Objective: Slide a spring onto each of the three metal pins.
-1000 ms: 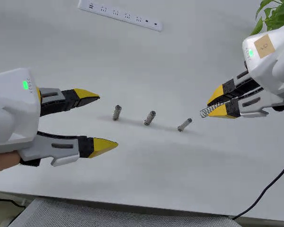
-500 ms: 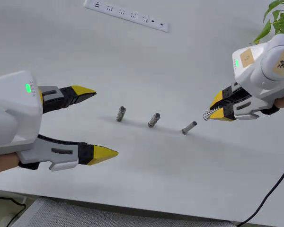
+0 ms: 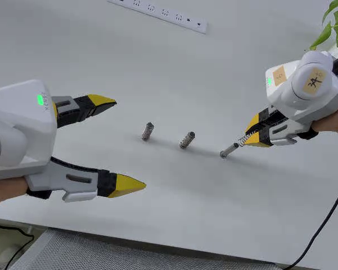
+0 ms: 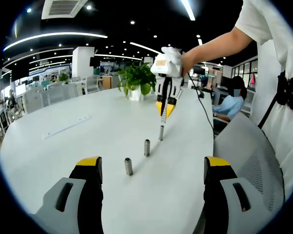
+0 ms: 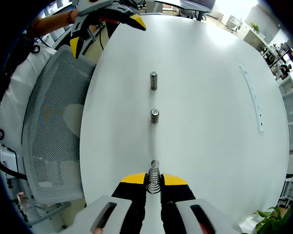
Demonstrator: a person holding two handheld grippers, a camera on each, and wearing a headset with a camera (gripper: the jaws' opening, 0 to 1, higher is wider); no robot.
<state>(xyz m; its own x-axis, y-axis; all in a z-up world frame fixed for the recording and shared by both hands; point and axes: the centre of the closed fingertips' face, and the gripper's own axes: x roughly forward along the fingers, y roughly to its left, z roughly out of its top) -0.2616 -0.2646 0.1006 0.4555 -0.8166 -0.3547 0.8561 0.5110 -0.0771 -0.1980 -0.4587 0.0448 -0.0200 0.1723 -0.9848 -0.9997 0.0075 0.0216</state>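
metal spring [image 5: 154, 179], clamped in the right gripper's [image 3: 250, 133] jaws at the bare pin's [image 3: 228, 151] tip, should be lined up along it before sliding; left gripper's [image 3: 127, 143] jaws are apart.

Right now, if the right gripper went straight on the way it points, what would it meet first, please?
The bare pin: it stands just ahead of the spring held by the right gripper, so the spring's end would likely reach its tip first.
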